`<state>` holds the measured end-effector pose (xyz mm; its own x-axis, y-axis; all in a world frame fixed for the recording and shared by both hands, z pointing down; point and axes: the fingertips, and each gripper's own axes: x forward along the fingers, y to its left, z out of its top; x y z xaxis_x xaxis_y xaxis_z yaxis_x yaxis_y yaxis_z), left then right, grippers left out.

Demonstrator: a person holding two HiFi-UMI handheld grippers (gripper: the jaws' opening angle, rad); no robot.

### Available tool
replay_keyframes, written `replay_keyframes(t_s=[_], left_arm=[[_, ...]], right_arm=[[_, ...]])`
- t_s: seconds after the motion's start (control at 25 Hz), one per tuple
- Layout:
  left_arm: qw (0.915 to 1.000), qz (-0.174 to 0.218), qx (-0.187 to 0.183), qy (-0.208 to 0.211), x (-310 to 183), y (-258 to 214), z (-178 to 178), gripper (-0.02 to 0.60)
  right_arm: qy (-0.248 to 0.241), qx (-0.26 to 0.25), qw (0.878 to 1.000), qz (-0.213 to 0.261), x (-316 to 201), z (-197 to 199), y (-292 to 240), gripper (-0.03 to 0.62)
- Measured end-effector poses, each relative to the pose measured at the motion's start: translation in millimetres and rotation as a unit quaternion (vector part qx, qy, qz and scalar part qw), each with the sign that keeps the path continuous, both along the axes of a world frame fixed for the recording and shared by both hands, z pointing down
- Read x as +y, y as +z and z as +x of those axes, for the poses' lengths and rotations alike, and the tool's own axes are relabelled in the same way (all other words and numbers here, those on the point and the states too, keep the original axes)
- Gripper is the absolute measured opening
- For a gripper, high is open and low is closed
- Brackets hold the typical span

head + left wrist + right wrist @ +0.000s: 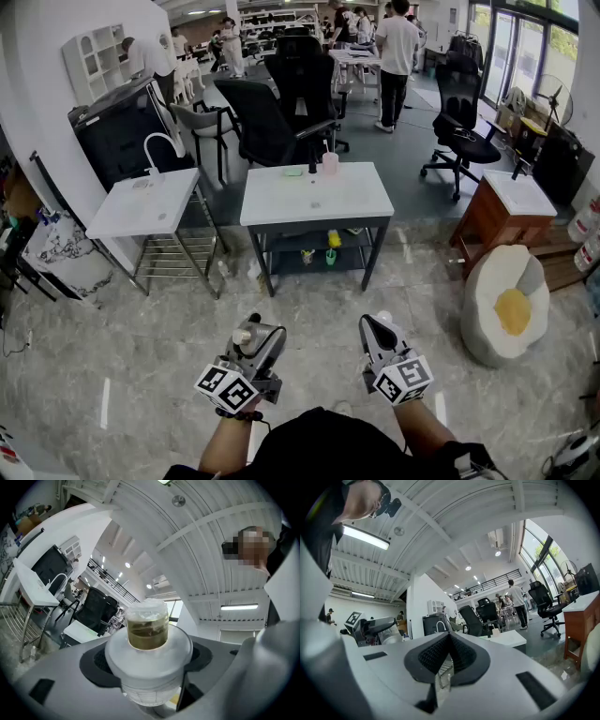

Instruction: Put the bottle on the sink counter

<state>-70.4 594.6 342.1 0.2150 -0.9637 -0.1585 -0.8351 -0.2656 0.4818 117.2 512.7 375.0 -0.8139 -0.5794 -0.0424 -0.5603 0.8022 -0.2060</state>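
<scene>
A small clear bottle (147, 630) with olive-brown contents and a pale lid stands between the jaws of my left gripper (251, 337), which is shut on it. In the head view the bottle (244, 334) shows as a pale cap low over the floor. My right gripper (378, 328) hangs beside it, and in its own view the right gripper (449, 641) is shut with its pads together on nothing. The sink counter (141, 211), white with a curved white faucet (164, 148), stands far ahead at the left on a wire frame. It is also visible in the left gripper view (28, 581).
A white table (314, 195) with a pink cup (330, 163) stands ahead in the middle. Black office chairs (267, 117) are behind it. A wooden cabinet with a basin (502, 214) and an egg-shaped cushion (506, 305) are at the right. Several people stand at the back.
</scene>
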Motion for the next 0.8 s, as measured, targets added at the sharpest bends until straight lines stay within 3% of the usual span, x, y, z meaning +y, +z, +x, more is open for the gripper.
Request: replay_keyframes(t_s=[0.48,0.8], left_arm=[[0.9999,-0.01,0.001,0.004,-30,9,17,0.357],[0.9999,-0.009,-0.007,0.0,-57,9,37,0.357]], right_arm=[[0.021,-0.008,1.0,-0.013,-31,23,6,0.029],[-0.003,-0.015,1.0,-0.022,-51,43,16,0.031]])
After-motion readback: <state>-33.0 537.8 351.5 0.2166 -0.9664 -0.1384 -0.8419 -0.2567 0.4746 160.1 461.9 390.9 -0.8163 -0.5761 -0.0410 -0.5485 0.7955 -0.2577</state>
